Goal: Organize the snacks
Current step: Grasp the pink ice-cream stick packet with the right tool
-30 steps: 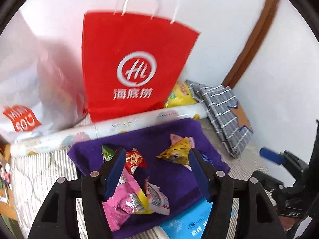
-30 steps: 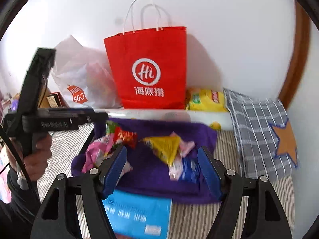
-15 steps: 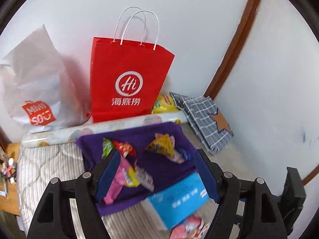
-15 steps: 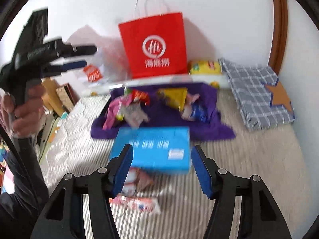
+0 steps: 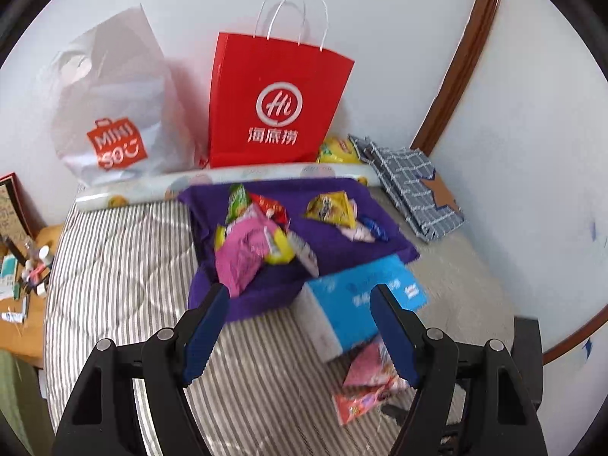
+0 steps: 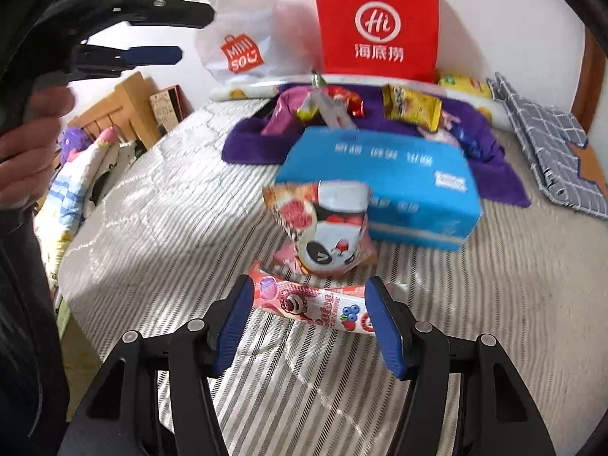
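At the lower centre of the right wrist view we see a long pink berry-printed snack packet lying flat across the striped bedding. Just above it a puffed pink-and-white cartoon pouch leans against a blue box. Across the upper centre, more packets, a yellow one among them, lie scattered on a purple cloth

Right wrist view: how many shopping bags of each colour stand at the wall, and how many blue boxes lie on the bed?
Red bag: 1
White bag: 1
Blue box: 1
Total: 3
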`<state>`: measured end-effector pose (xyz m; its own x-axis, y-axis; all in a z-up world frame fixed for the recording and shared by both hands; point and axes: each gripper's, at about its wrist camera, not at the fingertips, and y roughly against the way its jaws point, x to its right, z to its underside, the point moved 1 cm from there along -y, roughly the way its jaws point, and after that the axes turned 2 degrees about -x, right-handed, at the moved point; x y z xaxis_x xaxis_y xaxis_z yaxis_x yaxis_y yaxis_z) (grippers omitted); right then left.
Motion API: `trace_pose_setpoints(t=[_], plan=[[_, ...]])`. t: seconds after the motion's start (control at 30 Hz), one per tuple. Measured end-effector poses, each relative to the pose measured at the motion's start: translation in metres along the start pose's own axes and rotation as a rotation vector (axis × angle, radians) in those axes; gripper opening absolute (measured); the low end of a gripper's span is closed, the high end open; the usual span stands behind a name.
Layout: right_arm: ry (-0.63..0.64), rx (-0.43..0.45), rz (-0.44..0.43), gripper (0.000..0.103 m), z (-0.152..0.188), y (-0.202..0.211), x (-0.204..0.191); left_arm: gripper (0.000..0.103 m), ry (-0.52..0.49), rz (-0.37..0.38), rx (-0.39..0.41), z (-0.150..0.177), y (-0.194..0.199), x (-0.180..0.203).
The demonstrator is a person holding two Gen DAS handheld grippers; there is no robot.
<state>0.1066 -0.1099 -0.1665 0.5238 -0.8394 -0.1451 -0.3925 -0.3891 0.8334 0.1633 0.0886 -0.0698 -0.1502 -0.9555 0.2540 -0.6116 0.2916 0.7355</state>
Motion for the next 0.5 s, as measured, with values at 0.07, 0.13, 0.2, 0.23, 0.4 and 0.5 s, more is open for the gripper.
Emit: trace_pose_setpoints(t=[0.07,0.13,0.2,0.23,0.4,0.5], plan=[[0.012,-0.017,0.007,0.061,0.001,-0.01,0.0,0.075,-0.013,-0.018,-0.009,0.009,0.0,0.002],[0.027,-0.047,0.004,0.061,0.003,-0.018,-0.001,0.075,-0.019,-0.035,-0.007,0.016,0.002,0.003],[0.061,-0.053,0.001,0.061,0.006,-0.017,-0.004,0.075,-0.016,-0.049,-0.007,0.022,0.004,0.002],[0.077,-0.058,0.001,0.061,0.009,-0.016,-0.006,0.075,-0.013,-0.05,-0.009,0.025,0.005,0.001],[0.091,-0.064,-0.039,0.061,0.017,-0.009,-0.011,0.075,0.019,-0.049,-0.026,0.035,0.002,-0.003],[0.108,-0.017,0.008,0.061,0.014,-0.007,-0.012,0.075,0.016,-0.061,-0.045,0.039,-0.002,-0.002]])
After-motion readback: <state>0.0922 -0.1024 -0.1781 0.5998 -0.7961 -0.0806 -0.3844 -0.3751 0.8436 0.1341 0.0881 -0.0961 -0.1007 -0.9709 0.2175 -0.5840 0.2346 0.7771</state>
